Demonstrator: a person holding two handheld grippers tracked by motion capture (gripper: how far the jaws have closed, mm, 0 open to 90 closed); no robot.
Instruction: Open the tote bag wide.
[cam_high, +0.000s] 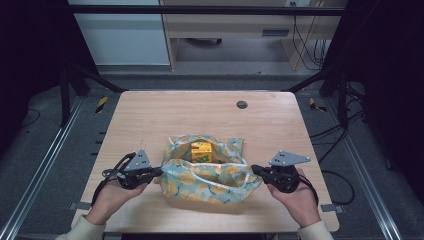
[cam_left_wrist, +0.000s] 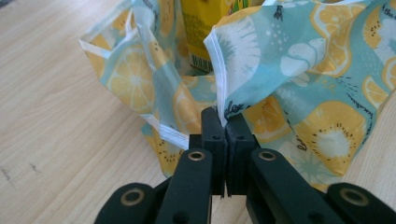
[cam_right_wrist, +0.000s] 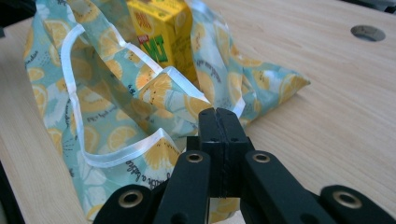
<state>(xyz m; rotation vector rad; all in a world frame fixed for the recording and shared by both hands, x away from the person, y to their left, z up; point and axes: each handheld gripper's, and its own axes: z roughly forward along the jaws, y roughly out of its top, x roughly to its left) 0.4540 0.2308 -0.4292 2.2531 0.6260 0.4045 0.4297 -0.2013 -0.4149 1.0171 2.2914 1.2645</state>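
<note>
A teal cloth bag with a lemon print (cam_high: 210, 175) lies open on the wooden table (cam_high: 200, 110). A yellow drink carton (cam_high: 201, 151) stands upright inside it. My left gripper (cam_high: 159, 171) is shut on the bag's left edge; in the left gripper view its jaws pinch the white-hemmed cloth (cam_left_wrist: 219, 100) at my left gripper (cam_left_wrist: 226, 122). My right gripper (cam_high: 254, 169) is shut on the bag's right edge, and the right gripper view shows the cloth (cam_right_wrist: 154, 93) caught between the jaws of my right gripper (cam_right_wrist: 219, 116), with the carton (cam_right_wrist: 161, 35) behind.
A round grey hole (cam_high: 242, 104) sits in the tabletop at the far right. Bare wood lies on all sides of the bag. Black frame bars and metal rails flank the table; cables trail on the floor at the right.
</note>
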